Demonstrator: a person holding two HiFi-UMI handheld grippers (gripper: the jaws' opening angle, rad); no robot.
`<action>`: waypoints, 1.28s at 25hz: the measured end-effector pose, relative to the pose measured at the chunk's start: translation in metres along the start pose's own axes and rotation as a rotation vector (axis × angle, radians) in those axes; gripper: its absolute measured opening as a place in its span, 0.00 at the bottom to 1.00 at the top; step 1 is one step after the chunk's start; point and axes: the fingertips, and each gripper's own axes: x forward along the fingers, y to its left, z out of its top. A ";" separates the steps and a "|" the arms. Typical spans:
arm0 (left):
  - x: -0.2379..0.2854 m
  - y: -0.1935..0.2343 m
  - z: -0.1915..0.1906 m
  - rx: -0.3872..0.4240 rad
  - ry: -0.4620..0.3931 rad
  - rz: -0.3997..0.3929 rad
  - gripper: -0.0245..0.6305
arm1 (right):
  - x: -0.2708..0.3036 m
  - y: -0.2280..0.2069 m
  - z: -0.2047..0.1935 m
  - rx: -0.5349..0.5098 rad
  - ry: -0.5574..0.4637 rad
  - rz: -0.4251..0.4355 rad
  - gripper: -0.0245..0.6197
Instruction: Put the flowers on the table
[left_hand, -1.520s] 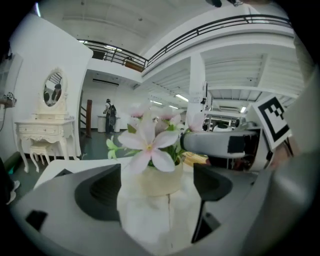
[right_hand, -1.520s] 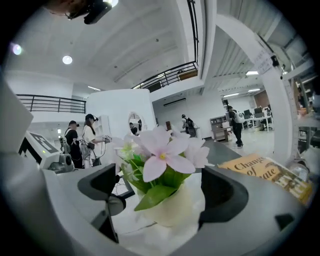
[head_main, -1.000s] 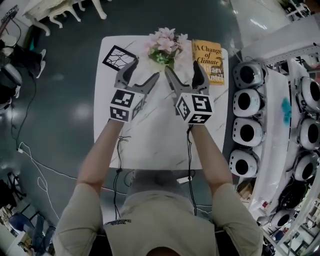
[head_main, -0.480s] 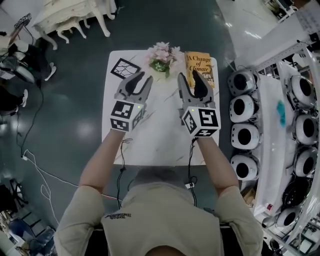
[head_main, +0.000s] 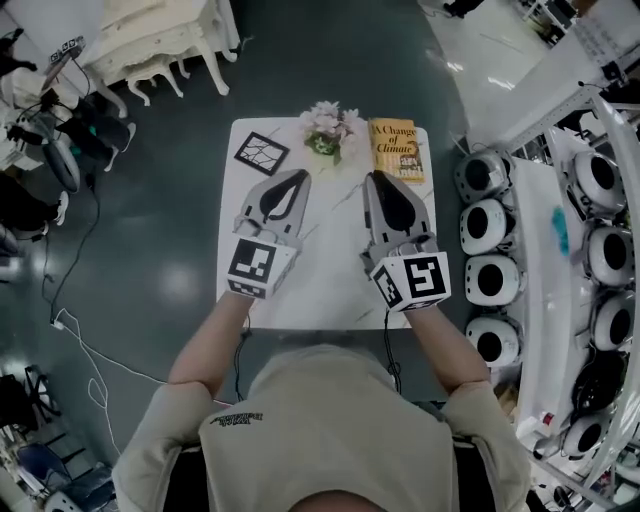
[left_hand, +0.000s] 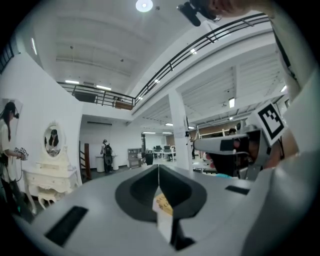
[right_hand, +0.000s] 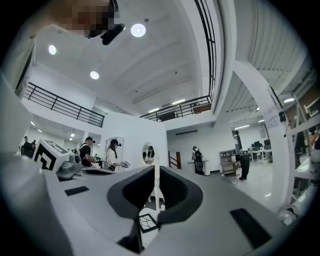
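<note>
A small bunch of pink flowers (head_main: 330, 124) stands at the far edge of the white marble table (head_main: 320, 290). On its right lies a yellow book (head_main: 397, 148), and on its left a black framed picture (head_main: 262, 154). My left gripper (head_main: 300, 176) and right gripper (head_main: 372, 178) hover side by side above the table, short of the flowers and pointing level. Both are shut and hold nothing. The right gripper's jaws have just been closing, with nothing between them. In the left gripper view the left gripper (left_hand: 158, 167) shows its jaws together. The right gripper (right_hand: 156, 170) looks the same in its own view.
A rack of round white machines (head_main: 490, 225) runs along the table's right side. A white ornate dresser (head_main: 150, 40) stands at the far left, and cables (head_main: 80, 340) trail over the dark floor. Several people stand far off in the hall.
Both grippers have risen and drawn back from the flowers toward the person. Their jaws, wide open a second ago, have closed on nothing. The flowers stay on the table.
</note>
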 end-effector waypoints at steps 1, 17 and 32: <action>-0.005 -0.005 0.008 0.002 -0.017 -0.003 0.05 | -0.006 0.003 0.005 -0.005 -0.009 0.003 0.10; -0.059 -0.025 -0.004 -0.089 -0.007 0.074 0.05 | -0.046 0.032 0.008 0.094 -0.017 0.051 0.06; -0.061 -0.030 0.002 -0.065 -0.013 0.078 0.05 | -0.044 0.051 0.016 0.039 -0.048 0.115 0.05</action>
